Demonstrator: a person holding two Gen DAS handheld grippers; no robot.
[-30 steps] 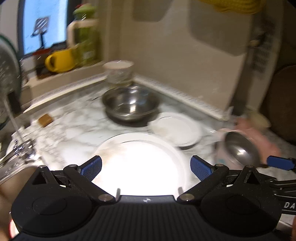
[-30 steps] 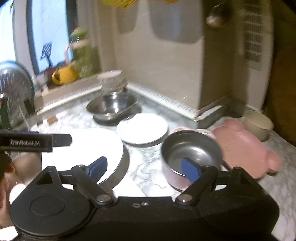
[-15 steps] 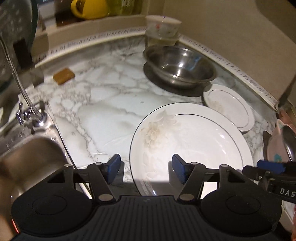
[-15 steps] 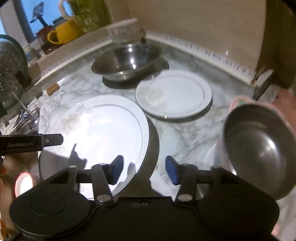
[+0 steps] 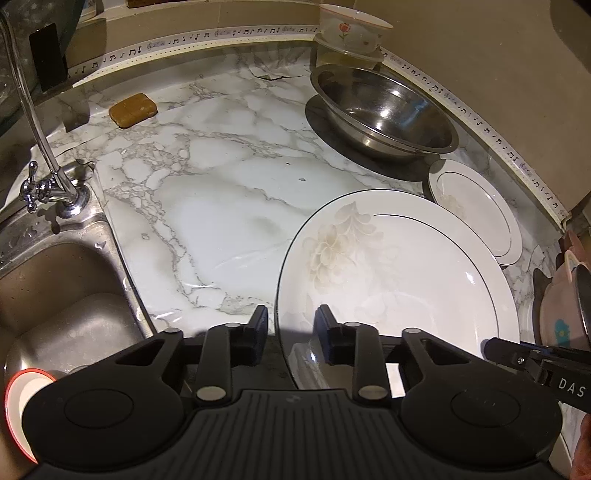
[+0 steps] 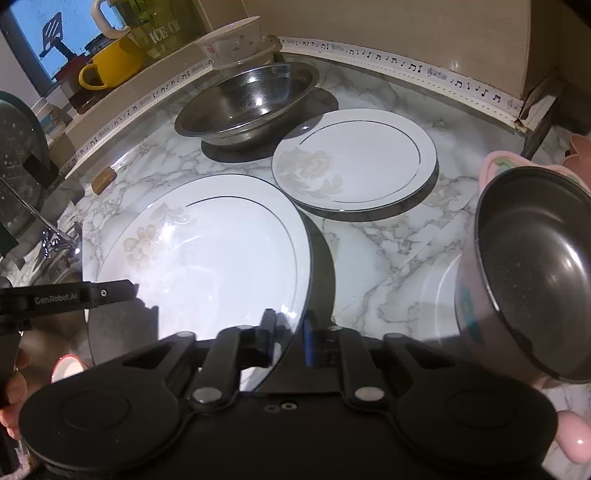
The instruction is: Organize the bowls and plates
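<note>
- Our left gripper (image 5: 290, 334) and right gripper (image 6: 289, 338) are closing, jaws nearly together, astride the near rim of the big plate (image 5: 399, 273) on the counter (image 5: 221, 192).
- If we lift unevenly, the rim may slip and knock the small plate (image 6: 354, 158).

Marble counter (image 5: 221, 192) lit bright at centre, dim toward edges. Steel sink (image 5: 55, 295) at 8 o'clock, tap (image 5: 40, 184) at 9. Beige wall (image 5: 480, 44) at 1, edged with music-note strip (image 5: 207, 35). Window (image 6: 48, 33) at 11, blue daylight.
</note>
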